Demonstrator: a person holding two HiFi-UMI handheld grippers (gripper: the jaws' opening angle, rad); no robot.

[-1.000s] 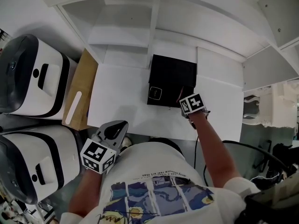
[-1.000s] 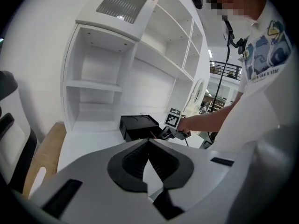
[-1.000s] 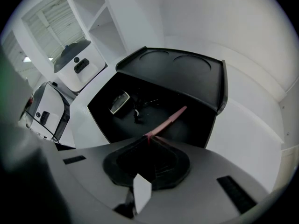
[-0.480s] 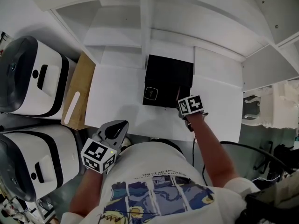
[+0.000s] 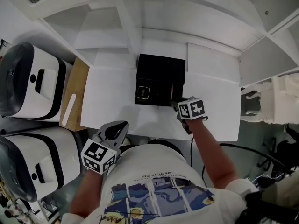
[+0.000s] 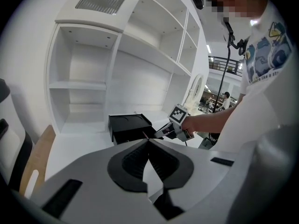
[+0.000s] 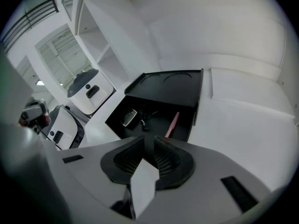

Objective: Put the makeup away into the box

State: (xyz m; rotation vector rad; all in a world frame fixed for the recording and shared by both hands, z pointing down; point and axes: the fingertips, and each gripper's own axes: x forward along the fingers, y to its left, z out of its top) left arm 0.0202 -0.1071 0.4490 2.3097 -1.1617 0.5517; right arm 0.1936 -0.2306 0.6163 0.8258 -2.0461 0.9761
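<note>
One pink makeup stick [image 7: 172,124] lies in the black box [image 5: 159,78] toward the back edge of the counter [image 5: 112,97], right gripper [image 5: 176,104] has just been opening, jaws slightly apart and empty, left gripper [image 6: 148,146] pressed shut on nothing, so the drop looks done and next is probably backing off

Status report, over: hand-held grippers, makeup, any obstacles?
Left hand-held gripper shut, empty. Right hand-held gripper jaws just opened, nothing between them, at black box front. Pink stick lies inside. Nothing in the way.
</note>
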